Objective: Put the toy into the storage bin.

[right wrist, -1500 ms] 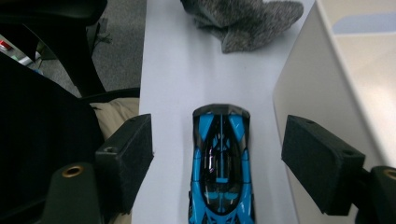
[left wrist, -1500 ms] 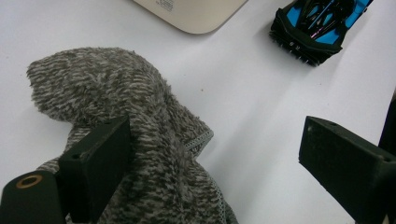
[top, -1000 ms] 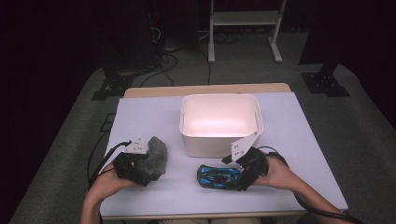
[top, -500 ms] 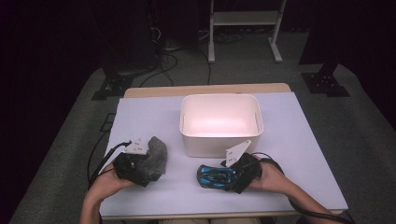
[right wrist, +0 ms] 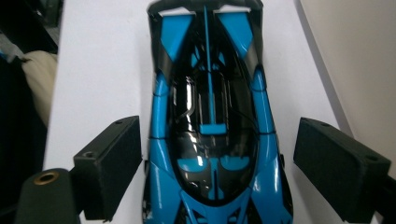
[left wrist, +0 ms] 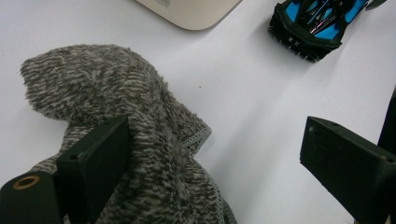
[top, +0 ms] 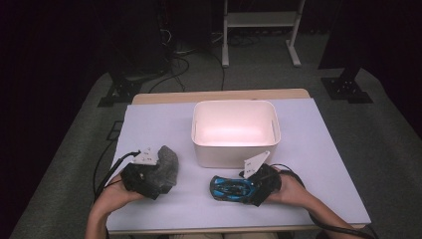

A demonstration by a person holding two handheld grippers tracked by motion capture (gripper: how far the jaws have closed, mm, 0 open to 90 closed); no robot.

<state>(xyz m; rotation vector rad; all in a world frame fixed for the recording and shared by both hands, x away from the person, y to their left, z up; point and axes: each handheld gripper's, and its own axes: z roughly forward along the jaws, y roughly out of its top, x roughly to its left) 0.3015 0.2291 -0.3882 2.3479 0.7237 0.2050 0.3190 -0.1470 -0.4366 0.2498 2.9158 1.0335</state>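
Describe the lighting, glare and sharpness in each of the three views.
High view: room dark, table lit, the bin glowing washed-out pink inside, picture soft. Left gripper view: even light, the fuzzy cloth sharp, its near jaws slightly soft. Right gripper view: white glare streaks on the toy car and its glossy roof, mild blur, far edges darker.

In the right gripper view the blue toy car [right wrist: 212,135] runs off the bottom edge, so its near end is cut away, and whether its sides touch the black pads [right wrist: 112,163] is hard to tell. In the left gripper view the grey fuzzy cloth [left wrist: 135,154] passes under the left pad and out of the bottom edge. In the high view the person's forearms are cut off at the bottom.
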